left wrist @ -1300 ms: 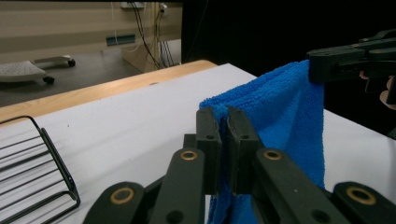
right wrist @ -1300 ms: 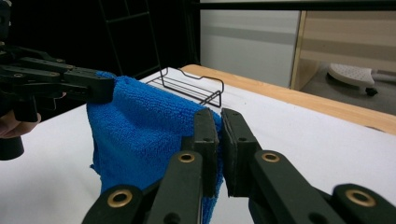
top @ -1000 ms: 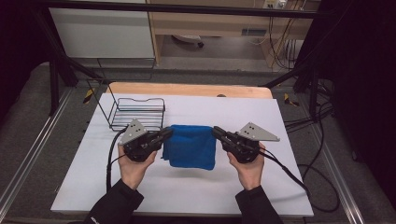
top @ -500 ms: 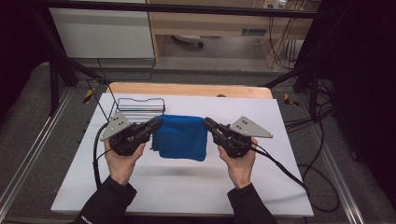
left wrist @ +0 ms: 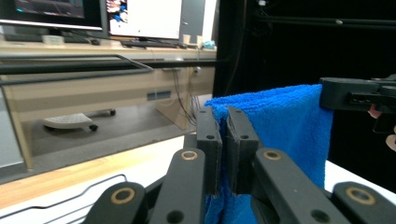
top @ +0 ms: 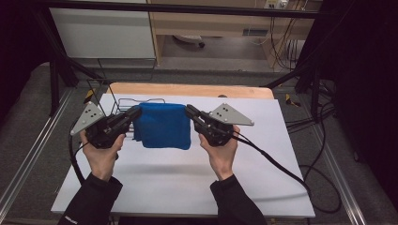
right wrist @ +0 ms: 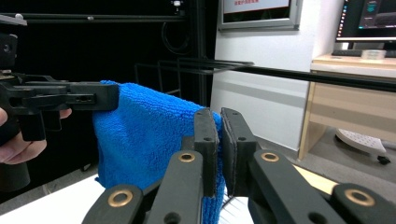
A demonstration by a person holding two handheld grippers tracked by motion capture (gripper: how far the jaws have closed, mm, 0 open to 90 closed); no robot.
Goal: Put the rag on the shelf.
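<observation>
High view: folded blue terry cloth (top: pixel 164 125) hangs between left tongs (top: pixel 134 114) and right tongs (top: pixel 190 112), each clamped on an upper corner, above the white desk (top: pixel 187 173).

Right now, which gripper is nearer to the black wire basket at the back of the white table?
Left. The left gripper is right beside the black wire basket, in front of it, while the right gripper is across the folded blue towel from it.
</observation>
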